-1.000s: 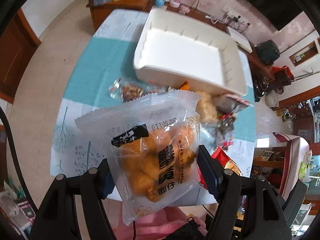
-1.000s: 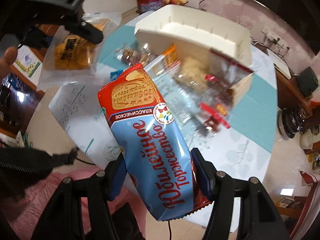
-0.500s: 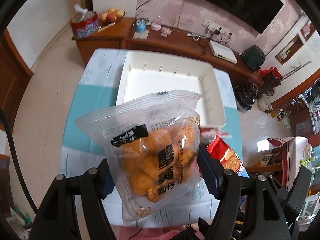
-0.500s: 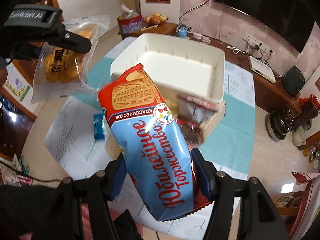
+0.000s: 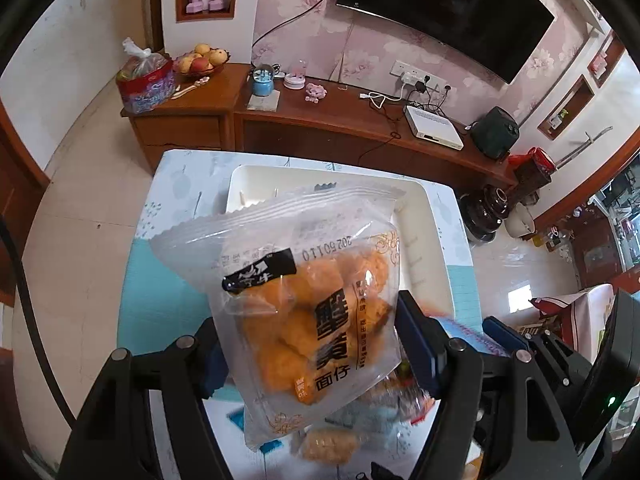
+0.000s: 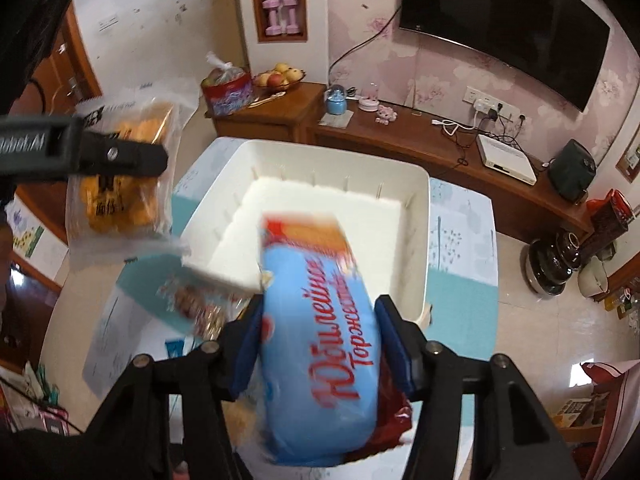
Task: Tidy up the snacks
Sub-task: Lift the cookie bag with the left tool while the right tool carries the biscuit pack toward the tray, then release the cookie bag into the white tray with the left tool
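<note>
Left gripper (image 5: 308, 344) pinches a clear snack bag (image 5: 308, 320) dated "2025 0110". Right gripper (image 6: 318, 344), jaws just closing, clamps a blue biscuit pack (image 6: 320, 340) lettered "Юбилейное Торжество".

White bin (image 6: 416, 240) lies empty and open; loose snacks (image 6: 196, 308) crowd its near wall.

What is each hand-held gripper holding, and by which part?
Left hand-held gripper: clear bag of orange snacks, by its lower sides. Right hand-held gripper: blue biscuit pack, across its middle.
</note>
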Available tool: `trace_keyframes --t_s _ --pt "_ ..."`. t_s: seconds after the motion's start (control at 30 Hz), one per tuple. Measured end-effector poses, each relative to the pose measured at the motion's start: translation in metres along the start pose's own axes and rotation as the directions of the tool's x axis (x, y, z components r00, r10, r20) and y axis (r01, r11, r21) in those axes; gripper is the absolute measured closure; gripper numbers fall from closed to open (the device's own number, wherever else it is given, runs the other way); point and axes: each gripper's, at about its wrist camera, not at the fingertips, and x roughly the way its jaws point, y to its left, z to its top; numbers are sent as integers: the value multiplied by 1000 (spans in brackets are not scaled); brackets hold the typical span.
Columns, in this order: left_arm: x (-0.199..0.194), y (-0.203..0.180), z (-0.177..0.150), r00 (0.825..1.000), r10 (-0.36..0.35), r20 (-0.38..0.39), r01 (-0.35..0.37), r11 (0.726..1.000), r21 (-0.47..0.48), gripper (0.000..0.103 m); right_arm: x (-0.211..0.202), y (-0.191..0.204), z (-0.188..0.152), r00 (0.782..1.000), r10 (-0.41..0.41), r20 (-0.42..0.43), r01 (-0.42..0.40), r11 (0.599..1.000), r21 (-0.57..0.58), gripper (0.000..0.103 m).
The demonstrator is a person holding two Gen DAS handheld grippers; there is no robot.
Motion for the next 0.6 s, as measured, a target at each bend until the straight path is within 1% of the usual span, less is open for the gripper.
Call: trace_keyframes --t_s 0.03,0.07,0.1,0.2,0.33,0.47,0.5,0.6 --pt "6 1 3 1000 -3 -4 3 1000 -2 32 7 -2 5 1000 6 1 -6 1000 8 64" --pt "12 2 5 1000 -9 -7 8 1000 -3 32 11 -4 10 1000 22 6 -22 1000 18 94" --pt "20 4 9 1000 -17 -11 17 1000 -5 32 15 -6 15 1000 26 9 -27 999 31 98" --pt "37 5 16 1000 -25 -12 25 1000 13 31 26 -10 30 1000 15 12 -16 999 45 98" --pt "54 4 21 999 -35 -17 36 999 34 30 39 -15 40 1000 -7 9 7 999 52 98" --pt "67 1 23 999 -27 -36 29 998 55 27 45 -17 48 1000 -21 8 20 998 55 98" --pt "69 1 22 999 -24 -40 26 998 56 25 46 -17 49 1000 -21 8 21 998 56 98" --pt "73 0 23 998 -17 -53 21 998 67 23 47 -16 51 1000 -26 8 25 998 54 98"
